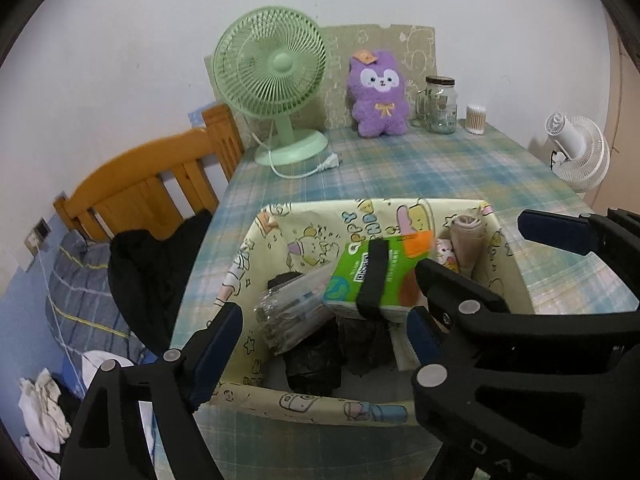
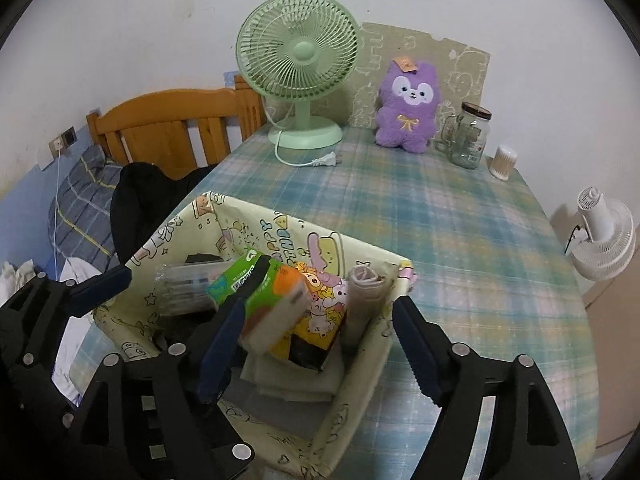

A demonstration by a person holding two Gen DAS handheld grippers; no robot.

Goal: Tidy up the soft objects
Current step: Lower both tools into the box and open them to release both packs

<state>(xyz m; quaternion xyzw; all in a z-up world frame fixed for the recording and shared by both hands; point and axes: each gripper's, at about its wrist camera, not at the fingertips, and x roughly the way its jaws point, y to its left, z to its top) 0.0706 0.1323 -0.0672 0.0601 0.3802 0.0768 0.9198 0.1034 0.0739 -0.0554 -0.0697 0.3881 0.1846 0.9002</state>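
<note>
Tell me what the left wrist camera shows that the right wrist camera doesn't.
Only the left wrist view shows the crumpled black bag low in the basket and the white laundry beside the bed.

Only the right wrist view shows the folded pale cloth at the basket bottom and the cartoon-printed pack clearly.

Both show the green tissue pack, rolled beige cloth, purple plush, green fan, glass jar, and both open grippers: left gripper, right gripper.

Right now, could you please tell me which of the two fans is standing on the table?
The green fan stands on the plaid-covered table, beside the purple plush toy. The white fan sits off the table's edge.
</note>
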